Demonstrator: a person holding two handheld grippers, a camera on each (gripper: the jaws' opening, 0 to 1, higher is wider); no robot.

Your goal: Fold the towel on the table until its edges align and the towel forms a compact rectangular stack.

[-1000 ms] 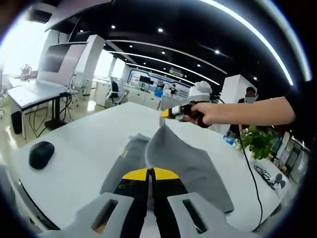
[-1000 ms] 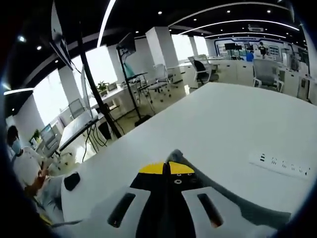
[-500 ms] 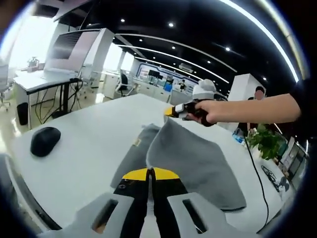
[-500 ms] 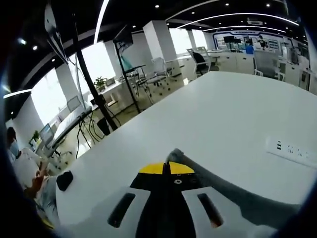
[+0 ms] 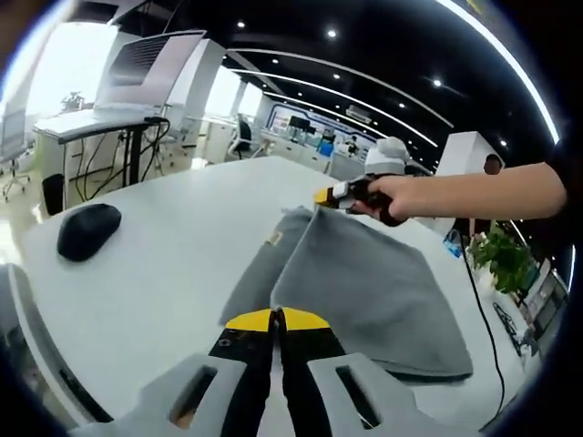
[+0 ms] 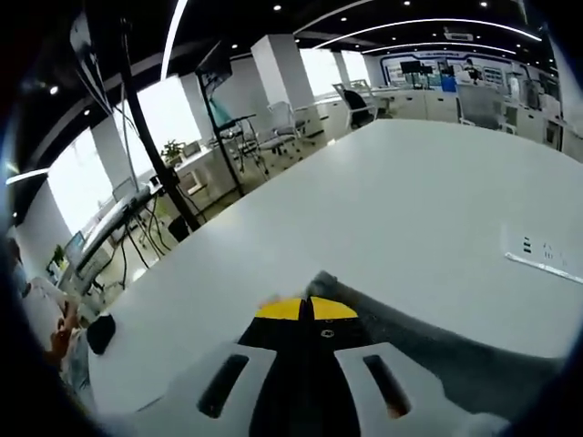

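On the white worktop (image 5: 164,264), the grey towel (image 5: 364,291) is lying half folded; left gripper (image 5: 275,319) jaws are pinching its near corner, right gripper (image 6: 308,308) jaws are pinching its far corner, lifted above it. Beside the towel, a black mouse (image 5: 87,229) is sitting.

Left gripper (image 5: 276,319) jaws closed, right gripper (image 6: 308,309) jaws apparently closed too
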